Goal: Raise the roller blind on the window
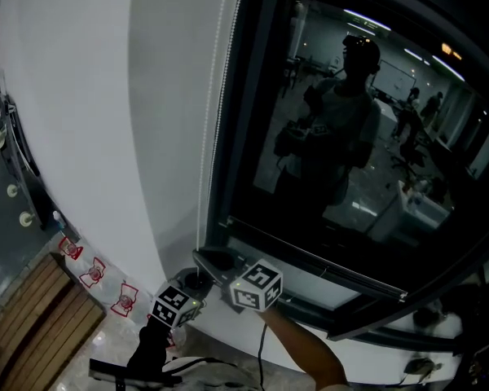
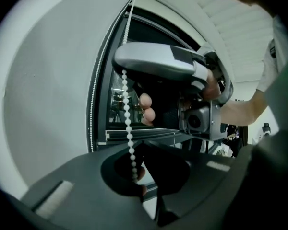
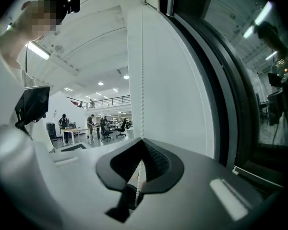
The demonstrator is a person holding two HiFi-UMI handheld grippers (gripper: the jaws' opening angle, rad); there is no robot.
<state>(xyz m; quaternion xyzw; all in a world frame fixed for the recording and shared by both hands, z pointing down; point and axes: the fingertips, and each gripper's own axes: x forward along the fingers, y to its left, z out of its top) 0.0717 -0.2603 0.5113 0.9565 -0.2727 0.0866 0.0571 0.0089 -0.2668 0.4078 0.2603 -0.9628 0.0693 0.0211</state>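
Raising the blind by its cord, hand-over-hand stage. The bead chain hangs just beside the left upright of the window frame and runs down it to the frame's lower left corner, where both tools meet. The right gripper has its jaws pinched together on the chain, with the beads passing straight down through the notch. The left gripper is likewise clamped on the same strand, directly beneath the right one and lower against the frame. The glass inside the frame is bare wherever we can see it. The blind's cloth lies above the frame's visible part, so we cannot tell how far it is wound up. We judge the step in hand to be a downward draw on the chain. To do it well, we pull parallel to the frame's upright rather than away from it, so the beads feed cleanly into the clutch overhead. We release only one gripper at a time, the other gripping while the freed one reaches higher along the frame. We take the new hold squarely across a bead gap, since a pinch on a bead's crown may slip, and we draw smoothly, because a jerk could skip or snap the chain.
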